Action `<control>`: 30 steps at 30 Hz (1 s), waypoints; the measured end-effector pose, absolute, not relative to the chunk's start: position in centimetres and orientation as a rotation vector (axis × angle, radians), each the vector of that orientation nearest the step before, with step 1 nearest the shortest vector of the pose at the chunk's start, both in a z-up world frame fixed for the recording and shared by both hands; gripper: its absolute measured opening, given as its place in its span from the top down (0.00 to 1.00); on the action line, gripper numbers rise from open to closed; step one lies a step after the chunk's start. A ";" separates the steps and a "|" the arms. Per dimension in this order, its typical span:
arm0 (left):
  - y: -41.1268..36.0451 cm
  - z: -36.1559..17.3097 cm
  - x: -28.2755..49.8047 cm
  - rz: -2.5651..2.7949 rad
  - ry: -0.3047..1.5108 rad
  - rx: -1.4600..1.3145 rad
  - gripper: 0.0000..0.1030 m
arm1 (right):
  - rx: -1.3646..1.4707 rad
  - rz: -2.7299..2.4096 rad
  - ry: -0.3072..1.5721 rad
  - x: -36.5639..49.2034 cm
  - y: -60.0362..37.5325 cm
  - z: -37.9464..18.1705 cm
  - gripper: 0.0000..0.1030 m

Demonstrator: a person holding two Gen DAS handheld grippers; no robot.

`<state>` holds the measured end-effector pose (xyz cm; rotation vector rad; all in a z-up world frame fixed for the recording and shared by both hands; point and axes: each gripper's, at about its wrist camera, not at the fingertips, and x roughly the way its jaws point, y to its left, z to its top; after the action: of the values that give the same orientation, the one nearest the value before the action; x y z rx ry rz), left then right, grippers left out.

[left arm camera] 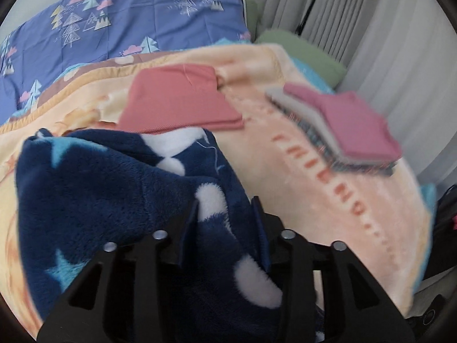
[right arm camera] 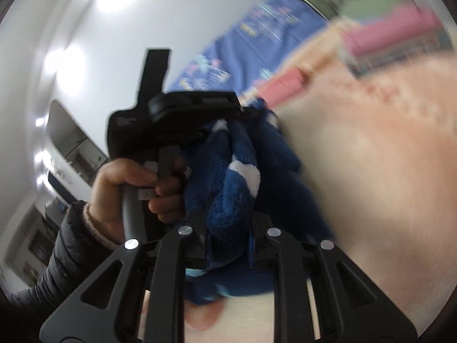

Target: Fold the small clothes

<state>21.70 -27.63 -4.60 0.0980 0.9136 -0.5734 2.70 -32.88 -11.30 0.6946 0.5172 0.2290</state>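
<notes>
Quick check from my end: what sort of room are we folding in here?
Most likely a bedroom, working on a bed. A peach fleece blanket covers the surface, a blue tree-print quilt lies behind it, and pleated curtains hang alongside. A stack of folded clothes already sits on the blanket.

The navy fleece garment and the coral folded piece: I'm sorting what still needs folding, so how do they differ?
The navy fleece garment is plush, patterned with stars and white patches; the coral folded piece is smooth and plain. The navy one lies bunched, unfolded, between the fingers of the left hand-held gripper; the coral piece lies flat, folded and ungripped. Both rest on the peach blanket.
</notes>
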 end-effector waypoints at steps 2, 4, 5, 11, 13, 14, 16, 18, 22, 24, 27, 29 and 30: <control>-28.7 -4.7 21.3 -0.610 0.909 0.143 0.37 | 0.760 0.241 0.527 2.8 -33.7 -12.9 0.80; -30.0 -4.6 20.4 -0.642 0.888 0.215 0.31 | 0.814 0.265 0.534 2.6 -34.3 -13.6 0.76; -30.0 -4.6 20.3 -0.635 0.883 0.236 0.31 | 0.839 0.277 0.540 2.6 -34.6 -13.9 0.74; -29.0 -4.1 20.4 -0.671 0.896 0.164 0.31 | 0.844 0.330 0.537 3.1 -34.3 -13.0 0.49; -28.8 -3.6 20.3 -0.675 0.898 0.157 0.31 | 0.817 0.331 0.559 3.9 -34.0 -12.6 0.66; -29.0 -3.4 20.2 -0.677 0.898 0.153 0.31 | 0.781 0.300 0.558 3.9 -33.7 -12.2 0.77; -28.1 -1.7 19.8 -0.698 0.901 0.110 0.31 | 0.759 0.259 0.514 3.1 -33.6 -11.4 0.82; -25.7 1.4 18.8 -0.729 0.836 0.066 0.31 | 0.726 0.215 0.456 1.6 -33.5 -10.2 0.83; -20.7 5.7 16.2 -0.658 0.659 0.141 0.31 | 0.701 0.199 0.416 -0.8 -34.3 -9.5 0.83; -19.2 4.7 16.0 -0.631 0.680 0.200 0.49 | 0.702 0.183 0.508 0.3 -35.0 -11.4 0.78; -19.9 -1.6 16.9 -0.566 0.858 0.288 0.70 | 0.781 0.232 0.614 1.9 -35.9 -14.5 0.68; -21.1 -4.3 15.8 -0.506 0.769 0.412 0.71 | 0.774 0.242 0.607 1.3 -36.3 -13.6 0.62; -21.6 -4.7 15.3 -0.485 0.743 0.431 0.72 | 0.729 0.202 0.598 0.8 -36.3 -12.7 0.56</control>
<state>15.32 -21.57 -4.66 0.4307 0.7428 -0.4849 0.81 -36.33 -12.75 0.7292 0.5984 0.2023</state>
